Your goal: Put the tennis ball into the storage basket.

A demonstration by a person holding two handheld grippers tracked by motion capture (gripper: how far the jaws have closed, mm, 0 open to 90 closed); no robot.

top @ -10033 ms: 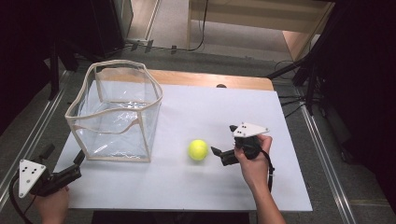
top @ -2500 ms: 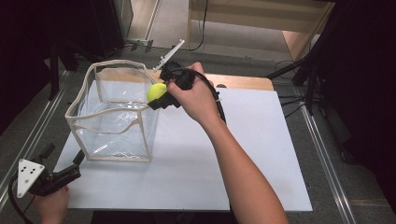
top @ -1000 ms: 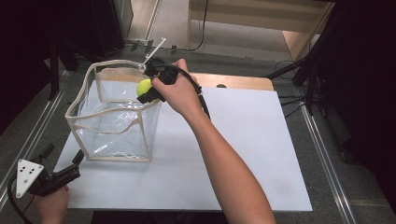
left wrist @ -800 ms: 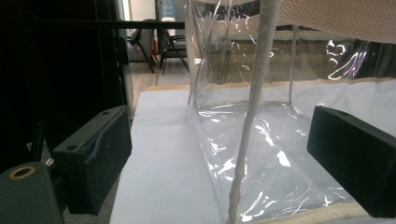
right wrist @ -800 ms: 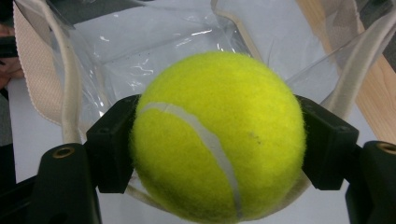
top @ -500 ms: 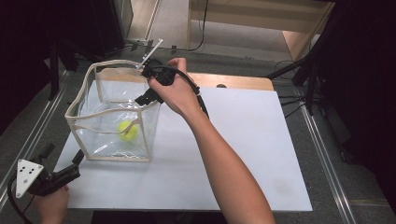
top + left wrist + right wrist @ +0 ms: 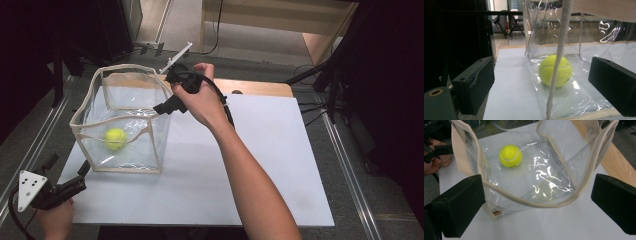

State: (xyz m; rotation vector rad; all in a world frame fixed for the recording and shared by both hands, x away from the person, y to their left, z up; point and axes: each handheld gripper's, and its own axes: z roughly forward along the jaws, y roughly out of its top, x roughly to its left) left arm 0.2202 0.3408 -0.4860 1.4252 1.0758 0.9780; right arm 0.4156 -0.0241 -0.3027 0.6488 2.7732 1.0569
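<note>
Yellow-green felt tennis ball [image 7: 115, 138] rests on the floor of the clear plastic tote with beige trim [image 7: 150, 111]. Right gripper [image 7: 165, 106] hangs over the rim, jaws just opened wide, empty: ball released. Left gripper [image 7: 75, 180] idles open beside the tote's near corner.

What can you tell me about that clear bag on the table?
The clear bag is a boxy tote of see-through, glossy plastic, creased and catching glare, with cream fabric trim along its rim and seams. It stands upright and open-topped on the white board, near that board's left side. A yellow-green tennis ball lies on its floor. Neither gripper touches it.
</note>
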